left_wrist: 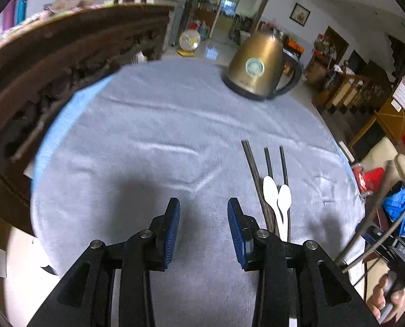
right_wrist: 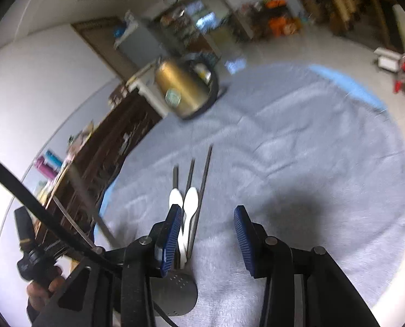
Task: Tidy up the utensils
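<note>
Two white spoons (left_wrist: 277, 199) and several dark chopsticks (left_wrist: 253, 169) stick out of a perforated metal utensil holder (right_wrist: 179, 294) that lies on the grey tablecloth (left_wrist: 153, 141). The holder shows only in the right wrist view, below my right gripper's left finger. The spoons (right_wrist: 186, 207) and chopsticks (right_wrist: 205, 169) point away from it. My left gripper (left_wrist: 203, 227) is open and empty, just left of the utensils. My right gripper (right_wrist: 208, 235) is open and empty, with the utensils beside its left finger.
A brass-coloured electric kettle (left_wrist: 257, 68) stands at the far side of the table; it also shows in the right wrist view (right_wrist: 183, 90). A dark carved wooden cabinet (left_wrist: 52, 81) runs along the left. Chairs and clutter lie beyond the table's right edge.
</note>
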The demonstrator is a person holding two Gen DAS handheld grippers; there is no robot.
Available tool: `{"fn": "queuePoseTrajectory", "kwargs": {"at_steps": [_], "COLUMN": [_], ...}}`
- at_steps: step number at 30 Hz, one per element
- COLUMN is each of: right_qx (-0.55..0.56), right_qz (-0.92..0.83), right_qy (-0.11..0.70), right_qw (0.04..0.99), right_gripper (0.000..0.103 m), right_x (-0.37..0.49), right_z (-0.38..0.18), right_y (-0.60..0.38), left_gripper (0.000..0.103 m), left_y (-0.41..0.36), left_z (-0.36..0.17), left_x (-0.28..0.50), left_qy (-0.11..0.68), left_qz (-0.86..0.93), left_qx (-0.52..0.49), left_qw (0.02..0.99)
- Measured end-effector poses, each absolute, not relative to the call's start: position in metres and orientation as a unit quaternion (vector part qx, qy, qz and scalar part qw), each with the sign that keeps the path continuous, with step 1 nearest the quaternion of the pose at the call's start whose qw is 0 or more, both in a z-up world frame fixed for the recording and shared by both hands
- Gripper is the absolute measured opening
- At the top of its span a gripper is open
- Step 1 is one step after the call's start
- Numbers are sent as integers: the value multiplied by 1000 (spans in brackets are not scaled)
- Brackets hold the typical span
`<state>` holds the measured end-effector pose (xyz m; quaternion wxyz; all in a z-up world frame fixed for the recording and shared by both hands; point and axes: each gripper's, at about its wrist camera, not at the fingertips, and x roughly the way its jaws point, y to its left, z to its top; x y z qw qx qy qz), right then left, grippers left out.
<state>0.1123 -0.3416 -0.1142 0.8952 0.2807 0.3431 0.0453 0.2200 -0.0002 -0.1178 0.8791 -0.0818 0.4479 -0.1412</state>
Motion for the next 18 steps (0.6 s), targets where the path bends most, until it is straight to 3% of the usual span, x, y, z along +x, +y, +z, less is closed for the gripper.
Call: {"fn": "queuePoseTrajectory", "kwargs": {"at_steps": [9,11,13,18], "right_qx": [260,244,231,215], "right_qz": [147,157,159,162], "right_qy": [411,424,433,441], "right_qw": [861,858,857,857], "right_gripper": [44,43,35,32], "right_x": [205,222,234,259], "right_z": [-152,-159,-165,-177], "right_y": [-316,-307,-300,-294], "left_gripper": [37,32,22,22], "left_y": [-32,-33,-32,-26], "left_z": [-137,-140,-142,-149], "left_x": [246,249,252,259], "left_qy": [460,459,459,463], "left_qz": [-180,-184,-192,-199], "left_qx": [-57,-55,-58,-66], "left_qw": [867,867,865,861]}}
